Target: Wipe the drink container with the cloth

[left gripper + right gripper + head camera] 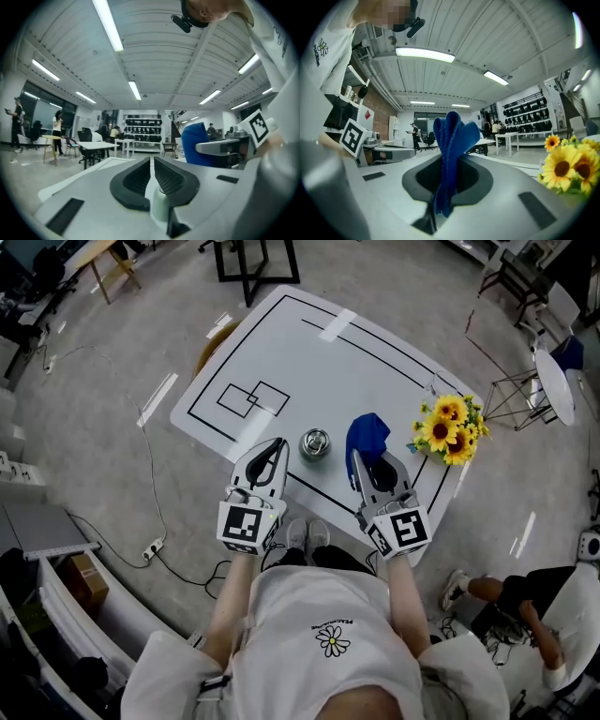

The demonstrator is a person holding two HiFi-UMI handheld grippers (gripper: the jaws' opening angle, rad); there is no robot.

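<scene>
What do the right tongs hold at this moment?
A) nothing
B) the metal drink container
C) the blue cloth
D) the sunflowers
C: the right tongs are shut on the blue cloth, which sticks up between them; the drink container stands apart.

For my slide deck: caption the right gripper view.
Right tongs clamped on a blue cloth, sunflowers at the right edge.

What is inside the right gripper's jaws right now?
The blue cloth, folded, is pinched between the jaws of the right gripper and stands up past them. The stretch inside the grip is covered; nothing else shows there.
</scene>
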